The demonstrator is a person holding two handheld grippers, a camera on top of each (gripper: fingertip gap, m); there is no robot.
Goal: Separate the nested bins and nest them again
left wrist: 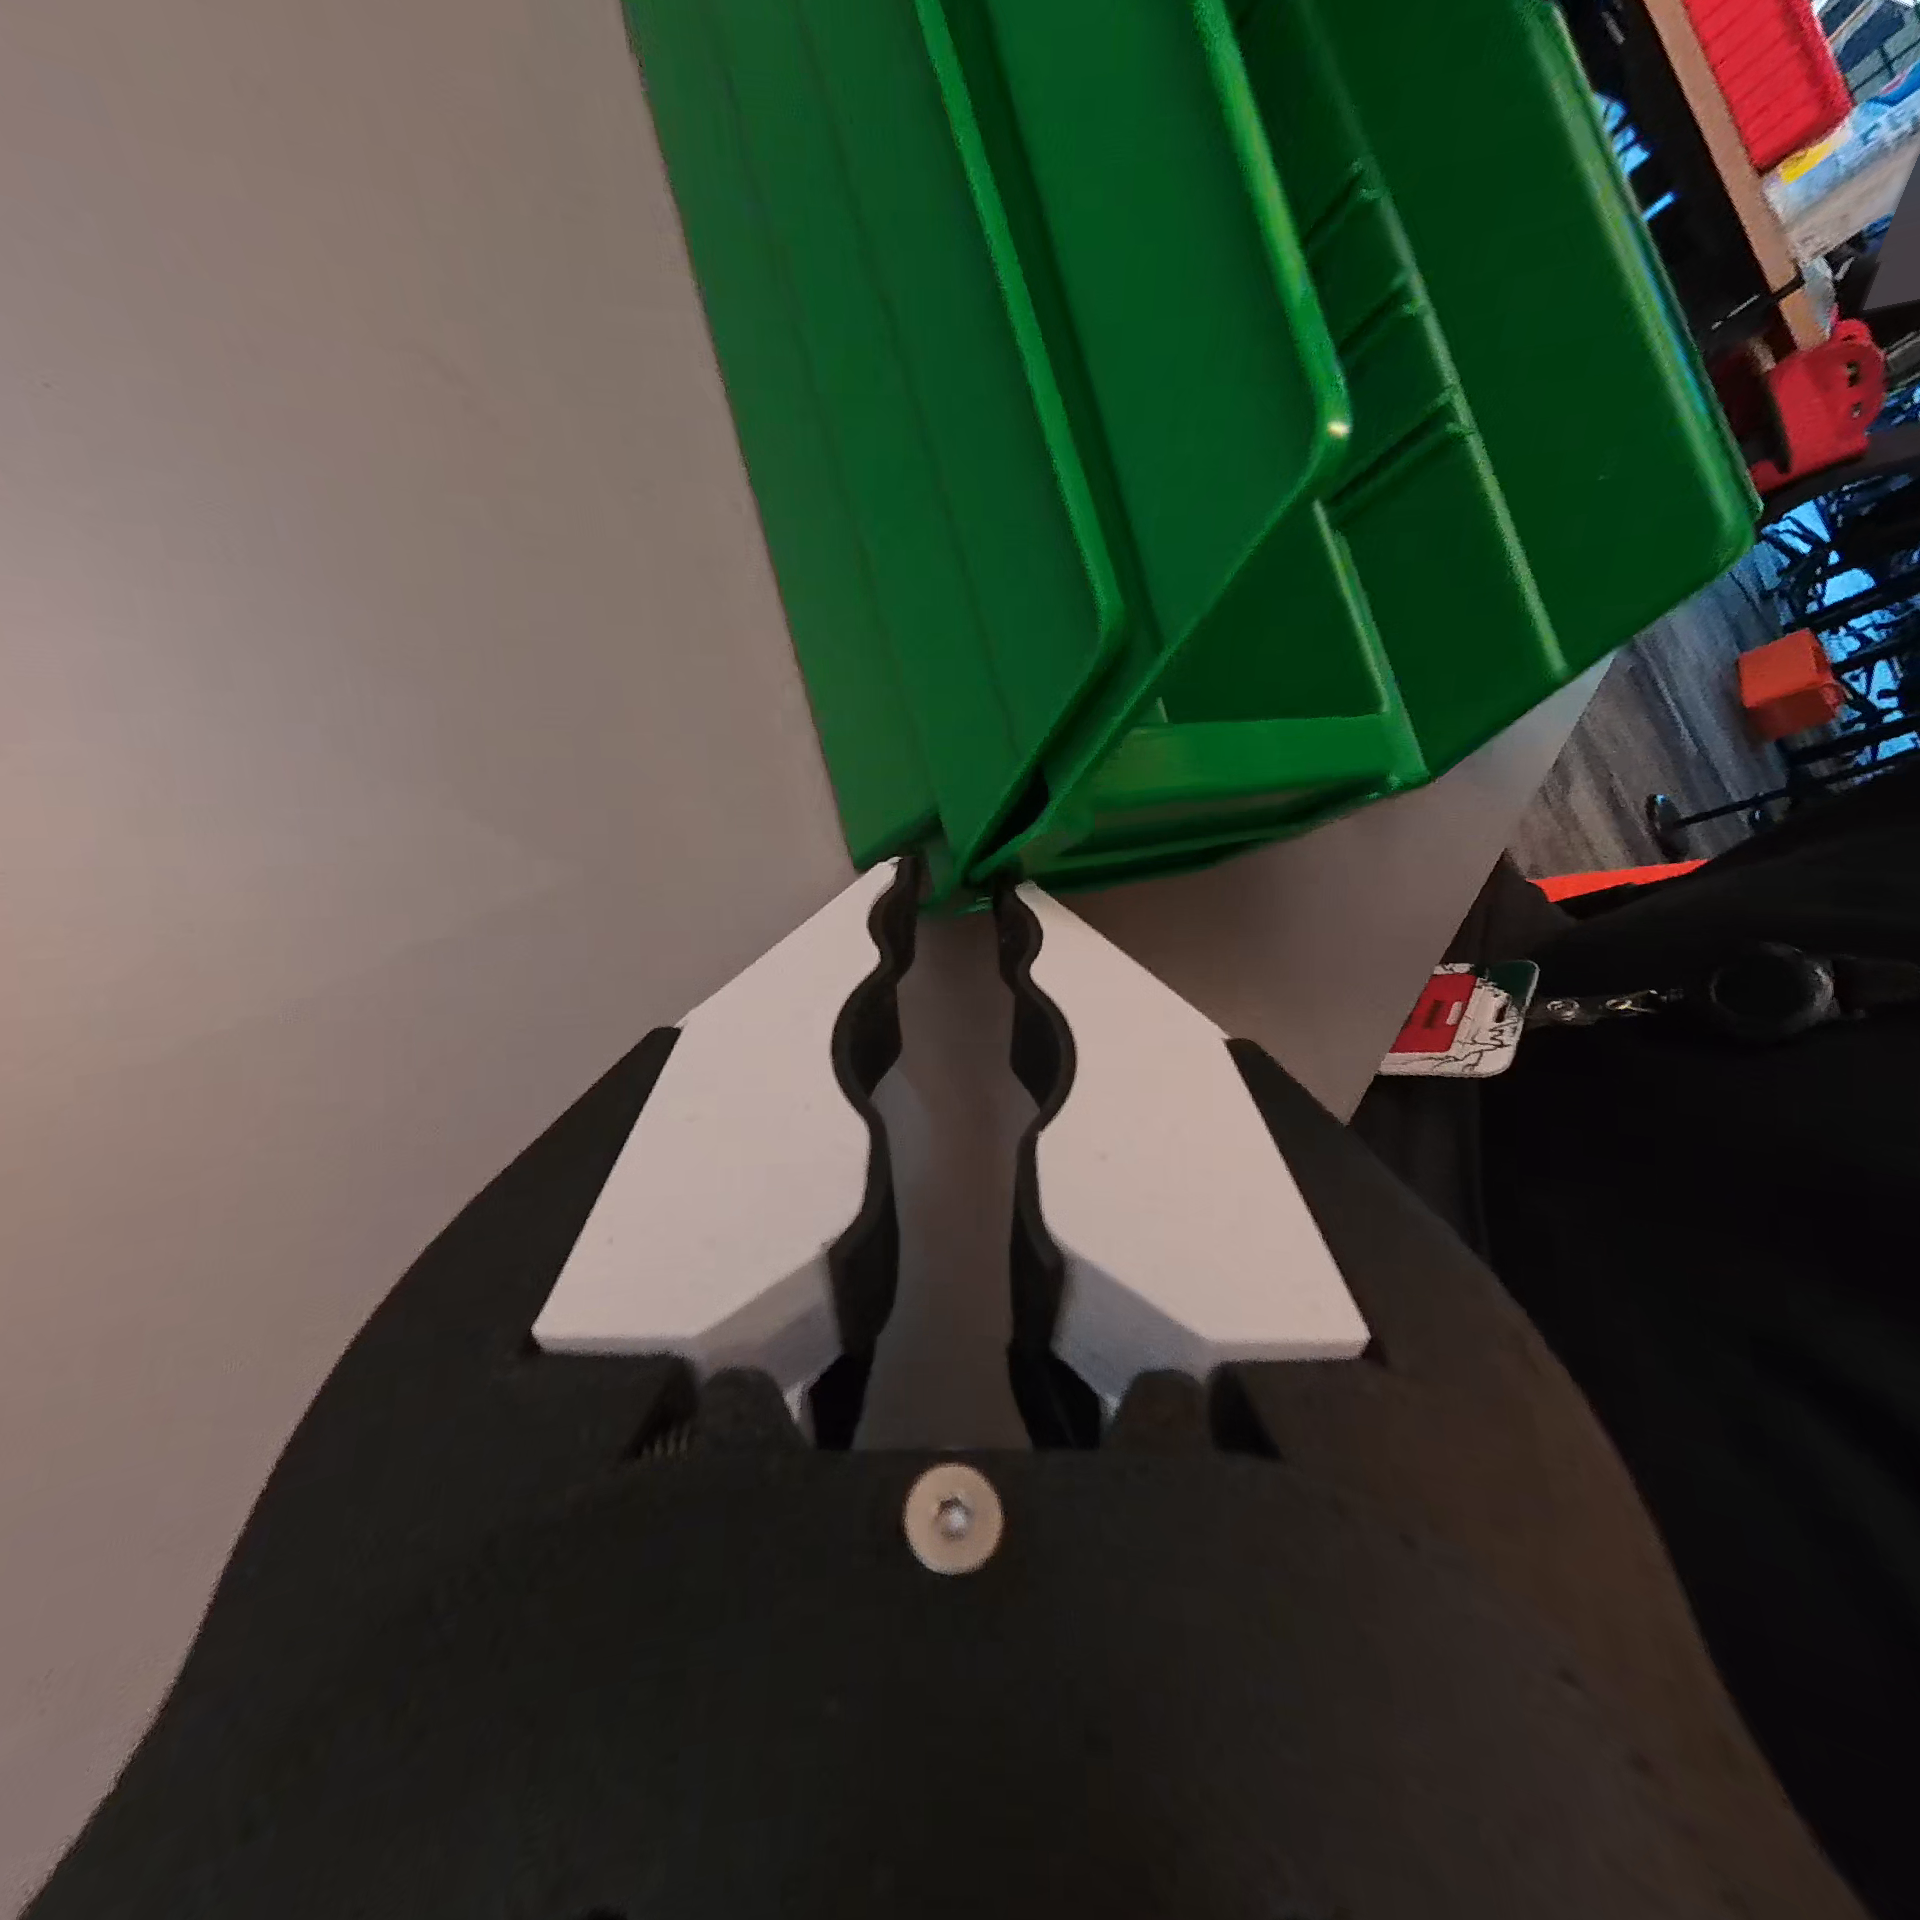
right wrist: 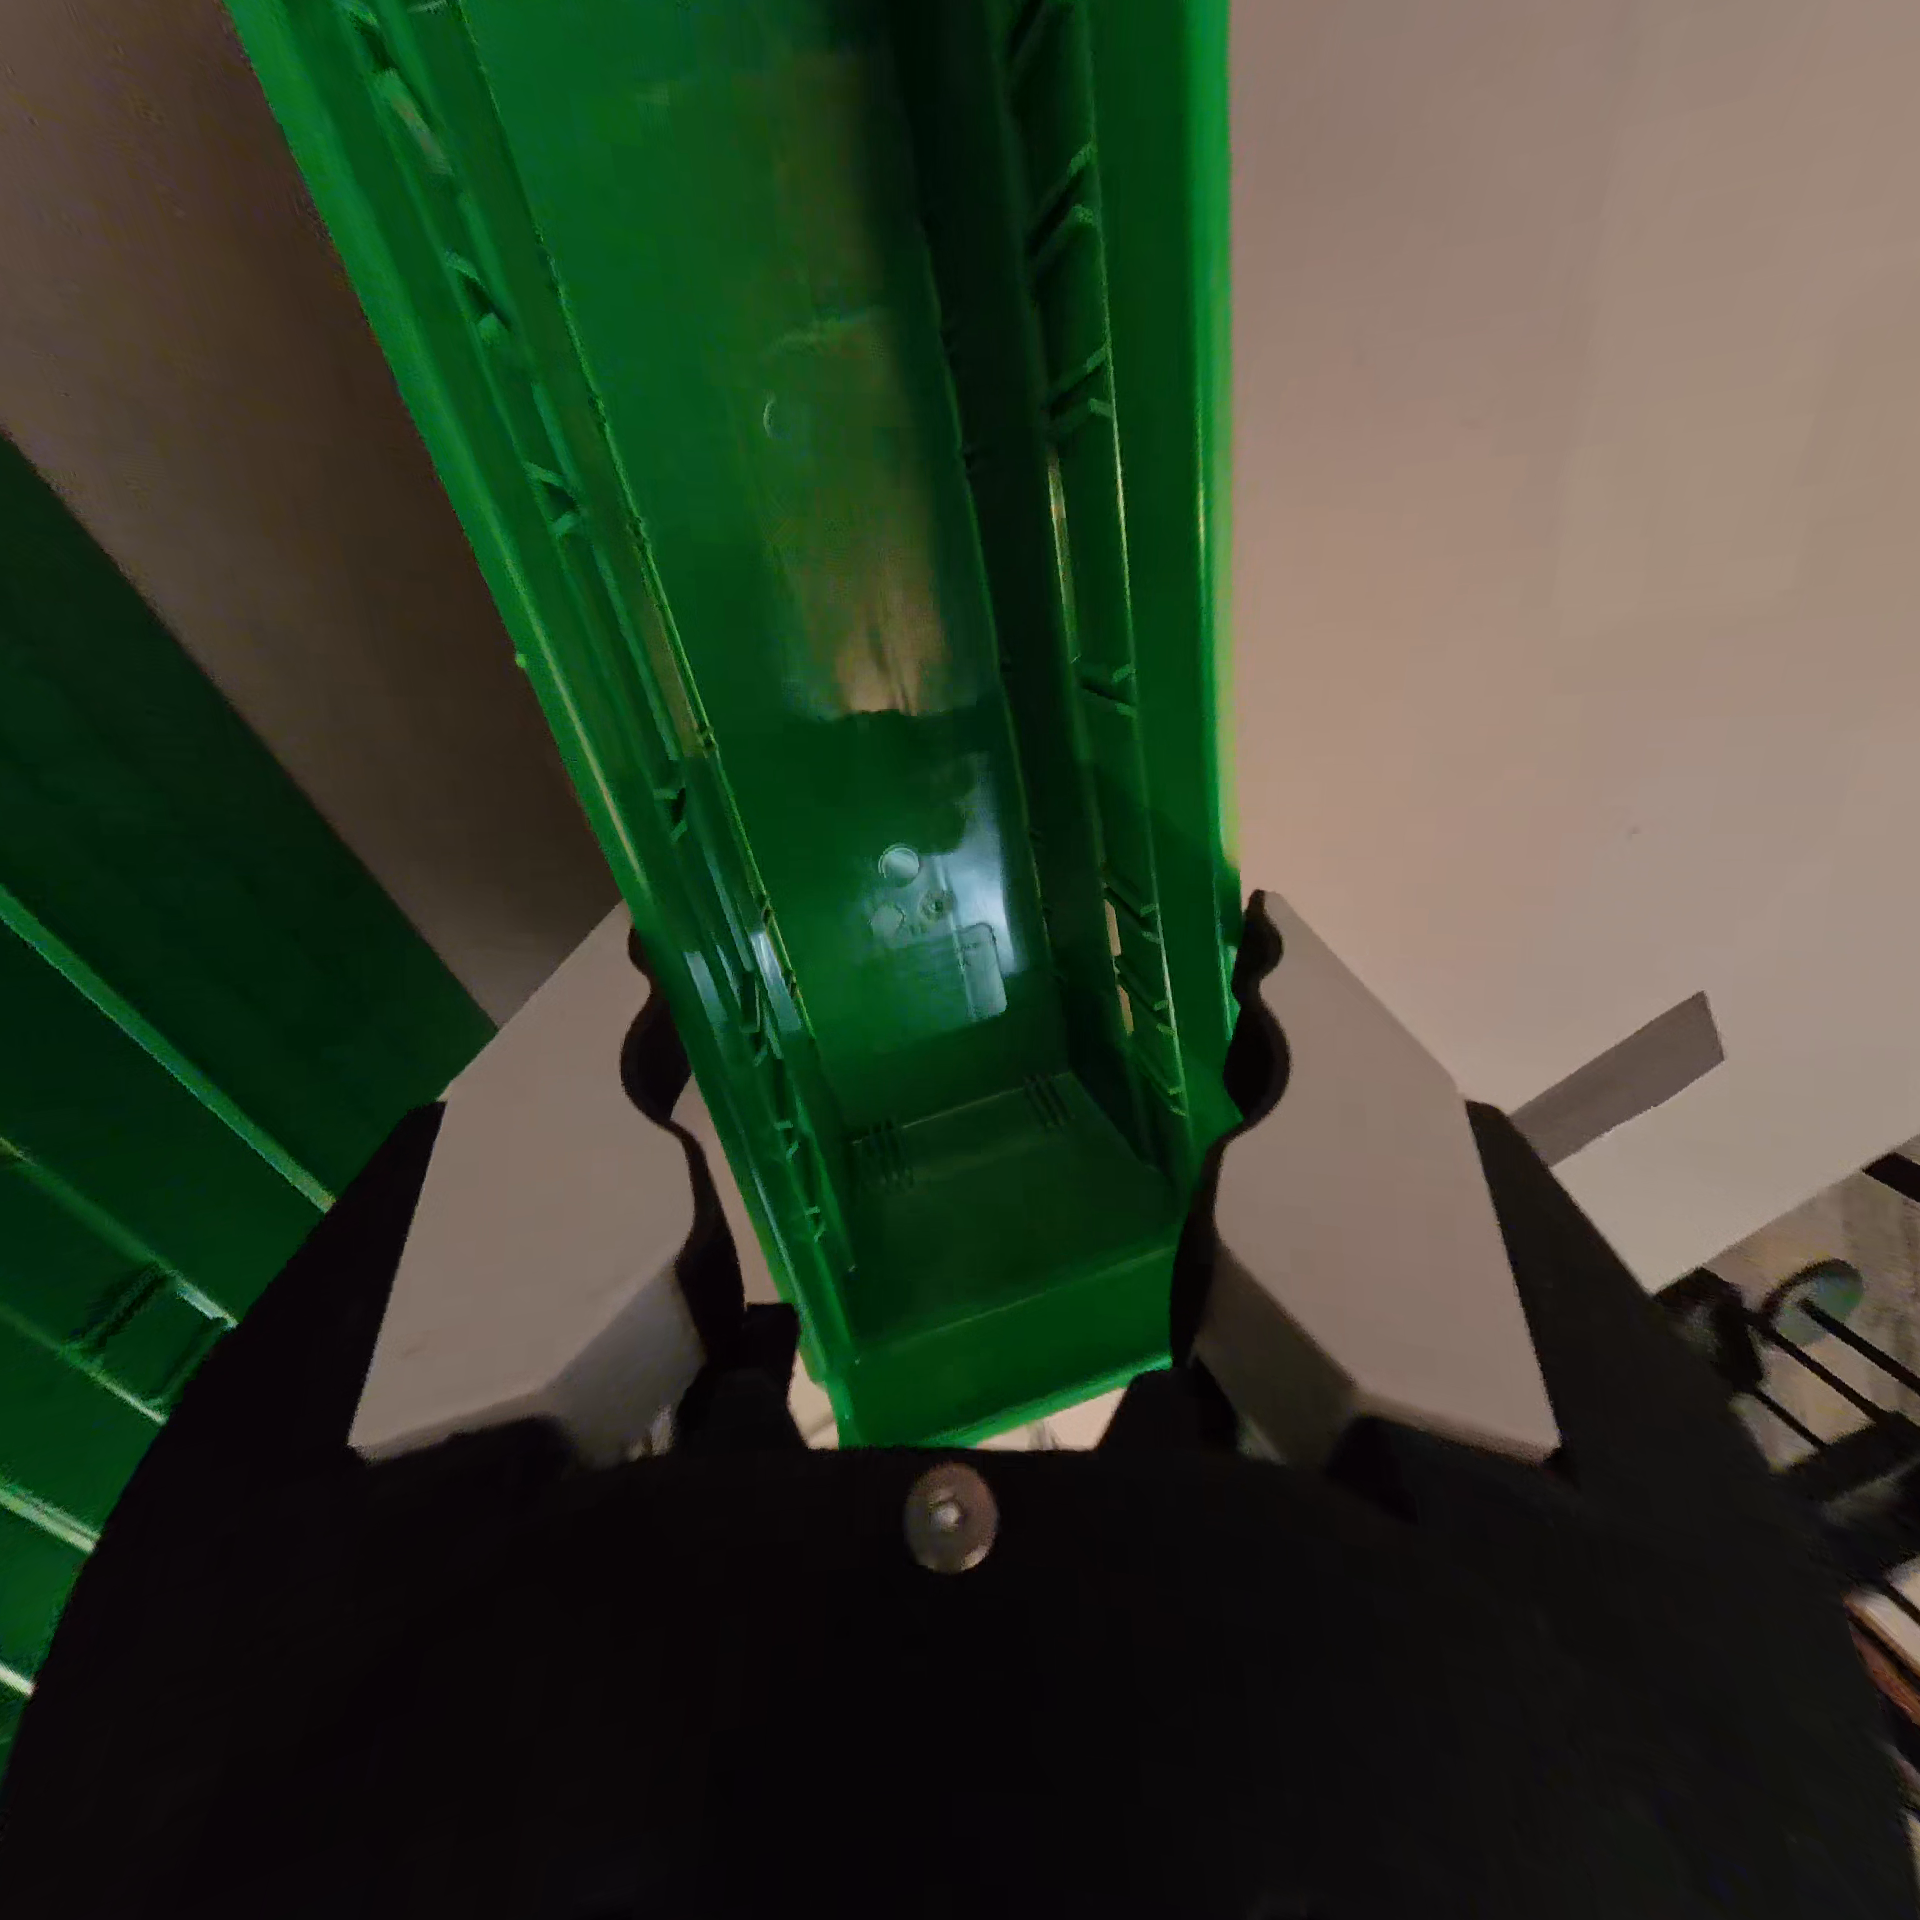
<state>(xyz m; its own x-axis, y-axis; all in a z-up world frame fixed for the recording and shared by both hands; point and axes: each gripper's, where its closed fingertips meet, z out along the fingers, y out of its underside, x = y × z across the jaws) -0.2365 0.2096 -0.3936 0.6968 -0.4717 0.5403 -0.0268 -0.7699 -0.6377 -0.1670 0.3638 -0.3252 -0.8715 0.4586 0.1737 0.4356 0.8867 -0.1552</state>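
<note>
Green plastic bins (left wrist: 997, 436) lie nested on a pale grey table (left wrist: 312, 520), with an inner bin (left wrist: 1236, 343) tilted out of the outer ones. My left gripper (left wrist: 951, 883) is nearly shut, its black pads pinching the near corner of the bins' rims. In the right wrist view my right gripper (right wrist: 951, 966) is spread wide around the narrow end of a long green bin (right wrist: 831, 520). Both pads press on its side rims, and I look into its open inside. Another green bin (right wrist: 156, 883) lies to its left.
The table edge (left wrist: 1475, 831) runs on the right in the left wrist view. Beyond it stands a person in dark clothes (left wrist: 1662, 1247) with a badge on a lanyard (left wrist: 1455, 1023). Red objects (left wrist: 1813, 405) and a wooden post (left wrist: 1735, 156) are farther back. Bare table (right wrist: 1558, 520) lies right of the held bin.
</note>
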